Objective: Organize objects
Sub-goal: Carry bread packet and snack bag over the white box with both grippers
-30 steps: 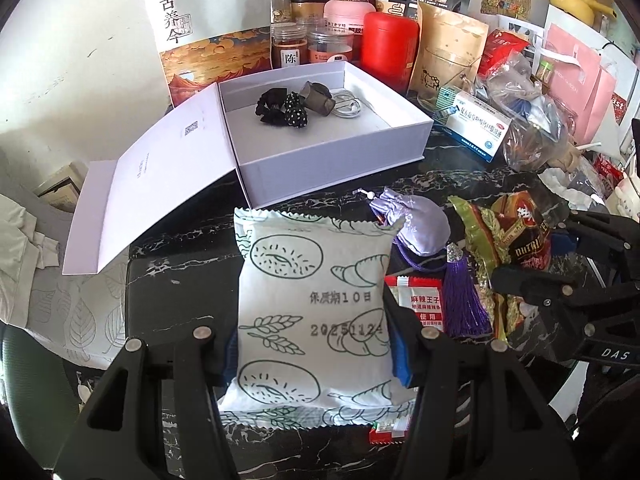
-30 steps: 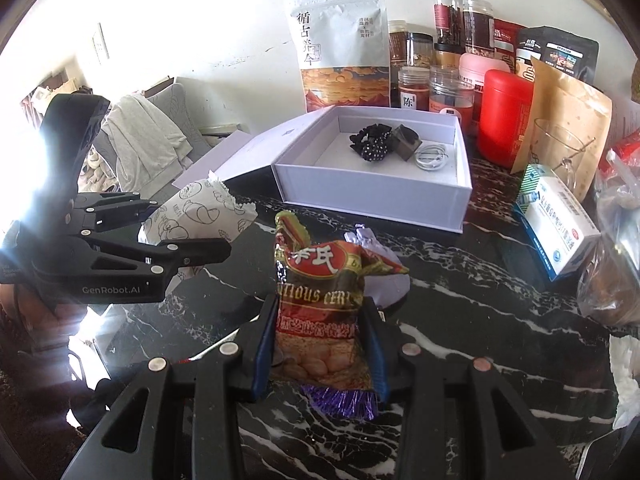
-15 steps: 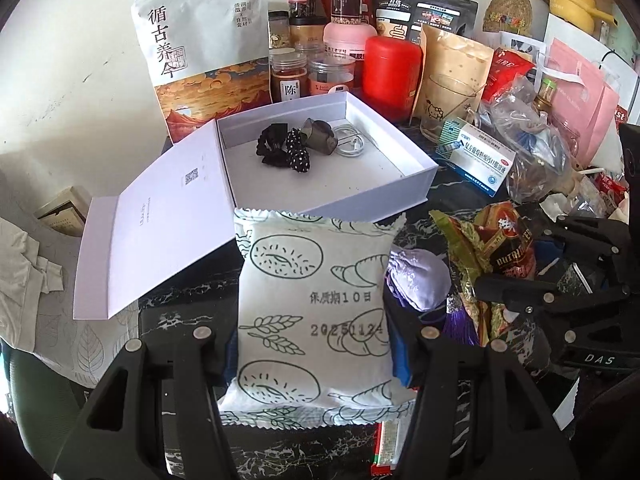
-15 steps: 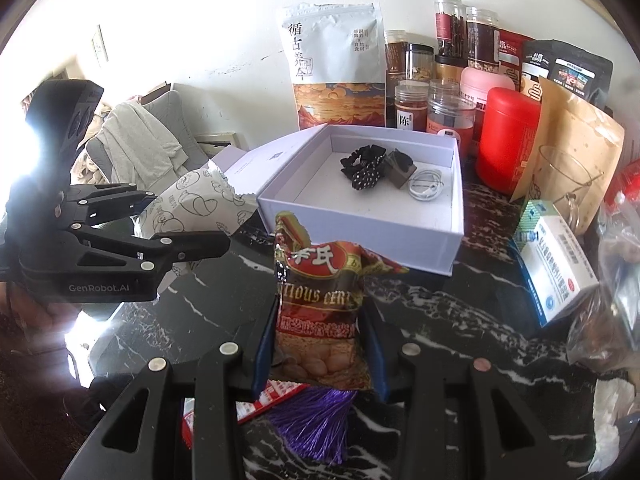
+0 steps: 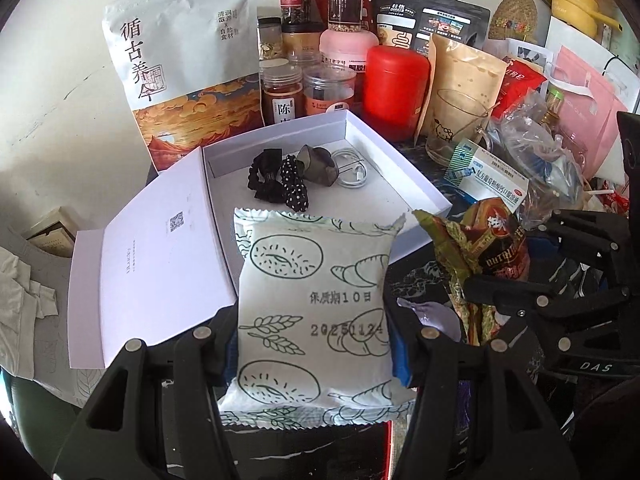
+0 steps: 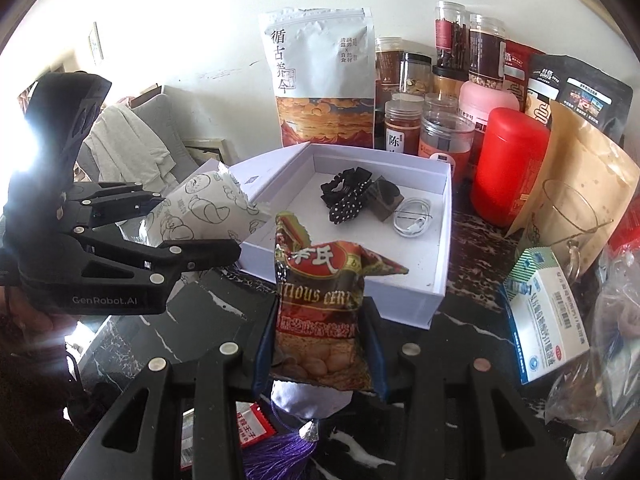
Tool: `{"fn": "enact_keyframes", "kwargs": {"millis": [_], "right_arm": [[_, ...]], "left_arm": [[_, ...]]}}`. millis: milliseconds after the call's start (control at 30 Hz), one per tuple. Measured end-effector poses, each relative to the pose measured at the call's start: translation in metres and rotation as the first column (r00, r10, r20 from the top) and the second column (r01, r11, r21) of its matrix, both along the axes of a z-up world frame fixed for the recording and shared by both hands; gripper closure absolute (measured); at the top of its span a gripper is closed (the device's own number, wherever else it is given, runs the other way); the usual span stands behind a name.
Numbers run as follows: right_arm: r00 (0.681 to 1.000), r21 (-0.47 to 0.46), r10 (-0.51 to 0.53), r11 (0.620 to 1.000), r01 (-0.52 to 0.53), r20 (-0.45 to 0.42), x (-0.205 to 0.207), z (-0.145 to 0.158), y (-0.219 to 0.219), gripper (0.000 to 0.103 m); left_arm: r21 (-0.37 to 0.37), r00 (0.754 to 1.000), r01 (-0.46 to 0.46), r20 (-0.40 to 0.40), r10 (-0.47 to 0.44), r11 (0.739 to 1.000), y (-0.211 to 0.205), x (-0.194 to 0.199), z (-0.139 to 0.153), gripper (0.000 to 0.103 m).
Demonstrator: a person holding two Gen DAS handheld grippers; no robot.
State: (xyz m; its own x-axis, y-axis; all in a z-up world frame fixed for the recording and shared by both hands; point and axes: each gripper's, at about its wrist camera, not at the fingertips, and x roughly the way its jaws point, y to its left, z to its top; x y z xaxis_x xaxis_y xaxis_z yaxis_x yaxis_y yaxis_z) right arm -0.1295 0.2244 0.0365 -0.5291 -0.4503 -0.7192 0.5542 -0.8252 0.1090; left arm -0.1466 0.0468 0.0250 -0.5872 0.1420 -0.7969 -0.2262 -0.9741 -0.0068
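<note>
Left claw (image 5: pixel 316 344) gripping white bread packet (image 5: pixel 316 308), right claw (image 6: pixel 320 344) gripping snack bag (image 6: pixel 316 312), open box (image 6: pixel 436 280) just beyond.

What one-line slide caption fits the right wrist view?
Right gripper carries a snack packet toward the open white box.

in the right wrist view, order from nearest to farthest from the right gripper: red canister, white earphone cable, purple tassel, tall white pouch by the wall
From the right gripper:
1. purple tassel, just below it, at the bottom edge.
2. white earphone cable, inside the open white box.
3. red canister, behind the box, right.
4. tall white pouch, against the back wall.
</note>
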Motion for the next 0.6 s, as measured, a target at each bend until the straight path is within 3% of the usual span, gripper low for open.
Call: {"fn": "enact_keyframes", "kwargs": {"millis": [600], "right_arm": [[0.999,0.029,-0.006,1.0,0.007,-0.05,-0.074,0.01,-0.003,0.063]], "left_arm": [[-0.014,1.0,-0.015,-0.02,0.015,1.0,-0.001,-0.079,0.002,0.048]]}}
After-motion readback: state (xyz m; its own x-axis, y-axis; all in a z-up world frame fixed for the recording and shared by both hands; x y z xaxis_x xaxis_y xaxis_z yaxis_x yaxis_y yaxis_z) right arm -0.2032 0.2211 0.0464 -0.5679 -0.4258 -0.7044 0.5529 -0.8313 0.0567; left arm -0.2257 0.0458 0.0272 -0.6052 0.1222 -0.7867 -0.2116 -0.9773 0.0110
